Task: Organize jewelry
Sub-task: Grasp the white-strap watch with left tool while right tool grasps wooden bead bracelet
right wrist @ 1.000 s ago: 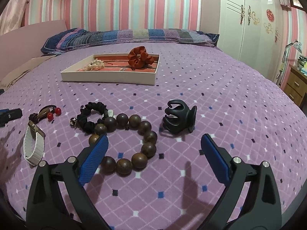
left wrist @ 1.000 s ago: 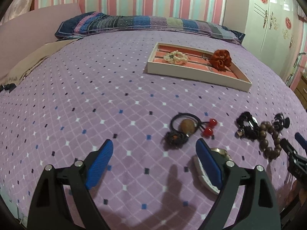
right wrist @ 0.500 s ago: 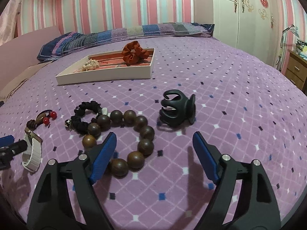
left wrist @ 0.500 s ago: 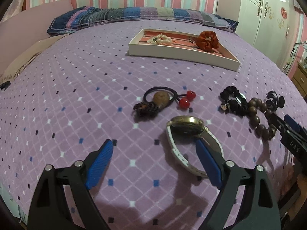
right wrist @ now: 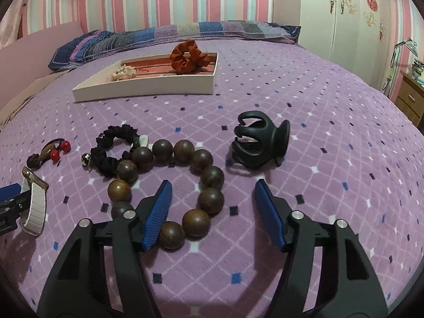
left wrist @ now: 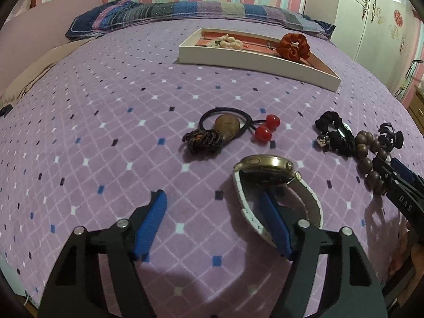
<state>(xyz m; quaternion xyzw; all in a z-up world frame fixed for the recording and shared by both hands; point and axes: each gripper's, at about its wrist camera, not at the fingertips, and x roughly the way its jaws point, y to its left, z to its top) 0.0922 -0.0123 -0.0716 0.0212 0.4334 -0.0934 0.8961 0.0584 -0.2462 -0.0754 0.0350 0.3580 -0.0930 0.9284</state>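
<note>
Wooden beads [right wrist: 169, 182]: hard, roundish, prob slippery; R gripper [right wrist: 212, 206] closing astride strand, not yet pinching. L gripper [left wrist: 214, 217] closing, one finger inside watch [left wrist: 275, 188] strap, unclenched.

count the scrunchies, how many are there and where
2. An orange scrunchie lies in the white tray at the far end; a black scrunchie lies on the bedspread, touching the wooden bead bracelet. The cream piece in the tray is unclear.
</note>
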